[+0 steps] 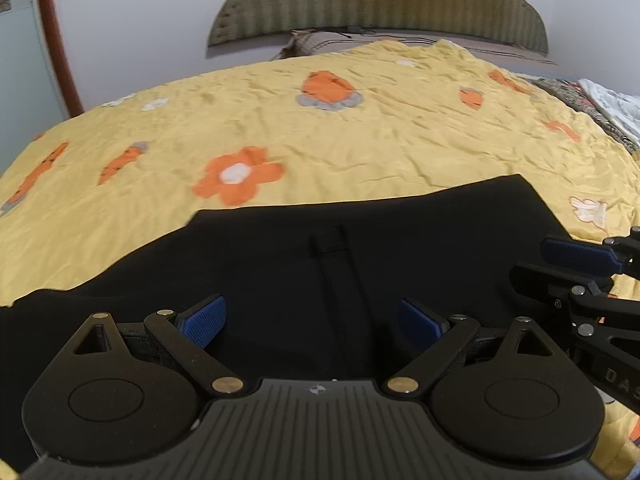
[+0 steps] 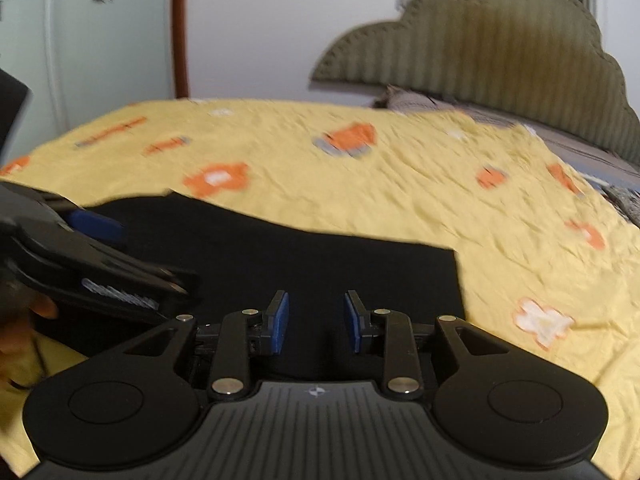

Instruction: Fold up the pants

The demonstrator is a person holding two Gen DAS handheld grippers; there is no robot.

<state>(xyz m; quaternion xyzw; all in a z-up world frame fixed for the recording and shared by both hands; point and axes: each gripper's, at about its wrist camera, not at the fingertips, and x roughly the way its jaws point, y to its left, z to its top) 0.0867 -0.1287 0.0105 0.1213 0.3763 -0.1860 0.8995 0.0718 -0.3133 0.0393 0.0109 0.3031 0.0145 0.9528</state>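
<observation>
Lying flat on the yellow bed cover (image 1: 360, 152) are the black pants (image 1: 280, 272), with both grippers hovering over them. The left gripper (image 1: 312, 320) is holding its fingers wide apart with nothing between them. The right gripper (image 2: 316, 320) is opening its fingers, empty too. I think a fold is just finishing. Next comes grabbing an edge for another fold. "DAS" is showing on the right gripper.

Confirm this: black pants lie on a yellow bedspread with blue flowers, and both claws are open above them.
One detail is wrong: the flowers are orange, not blue, as the left wrist view shows. The black pants do lie on the yellow bedspread, with the left claw and right claw open above them.
</observation>
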